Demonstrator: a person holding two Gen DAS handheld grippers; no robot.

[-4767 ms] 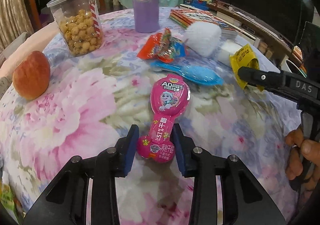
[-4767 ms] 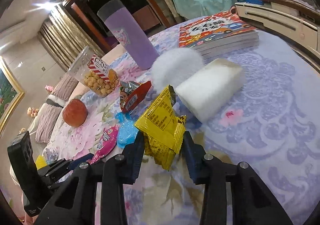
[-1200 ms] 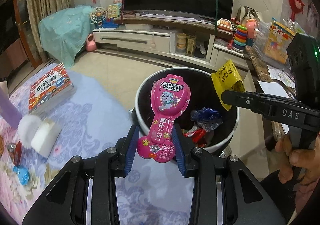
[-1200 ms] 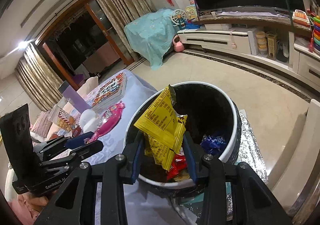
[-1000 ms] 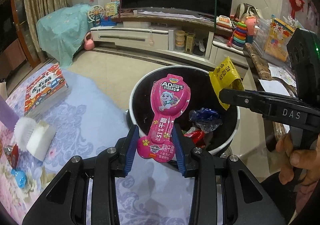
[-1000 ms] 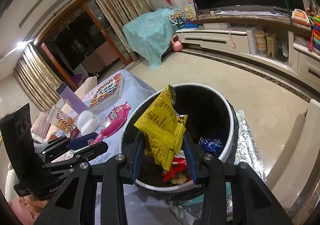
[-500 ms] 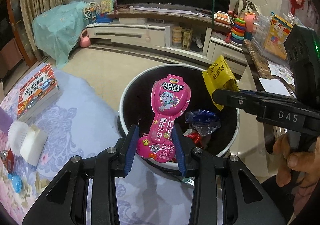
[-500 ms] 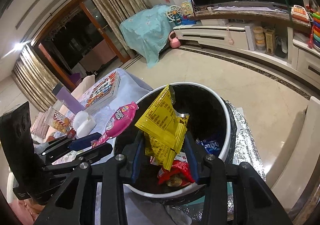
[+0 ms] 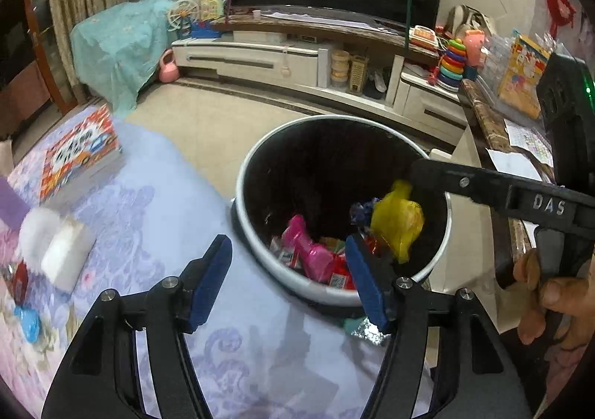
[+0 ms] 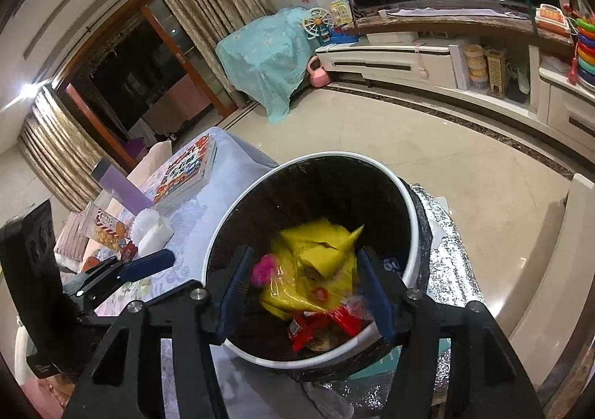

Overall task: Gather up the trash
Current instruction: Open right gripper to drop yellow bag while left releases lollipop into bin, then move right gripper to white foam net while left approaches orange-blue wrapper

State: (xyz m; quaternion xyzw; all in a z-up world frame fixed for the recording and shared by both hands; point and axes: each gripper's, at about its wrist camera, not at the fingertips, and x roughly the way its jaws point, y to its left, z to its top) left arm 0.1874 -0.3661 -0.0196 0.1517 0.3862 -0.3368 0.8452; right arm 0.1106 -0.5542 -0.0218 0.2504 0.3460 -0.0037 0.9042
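A round bin [image 9: 260,143] with a white rim and black liner stands beside the table, also in the right wrist view as the bin [image 10: 411,210]. My left gripper [image 9: 288,281] hangs over its near edge, its jaws opening with nothing between them. The pink candy wrapper [image 9: 306,251] lies inside among other wrappers. My right gripper [image 10: 303,288] is above the bin, its jaws opening too. The yellow snack packet [image 10: 316,262] is loose and blurred below them, inside the bin; the same yellow packet [image 9: 396,221] shows in the left wrist view under the right gripper's finger [image 9: 483,184].
The floral tablecloth [image 9: 156,195] carries a book stack [image 9: 78,154], a white sponge block [image 9: 65,255], a blue wrapper [image 9: 28,322] and a red wrapper [image 9: 18,281]. A purple bottle [image 10: 119,188] and a snack jar [image 10: 104,225] stand further back. A hand [image 9: 550,303] holds the right gripper.
Both grippers opened over the bin. The pink wrapper left the left jaws and now lies in the bin; the yellow packet left the right jaws and is dropping into it.
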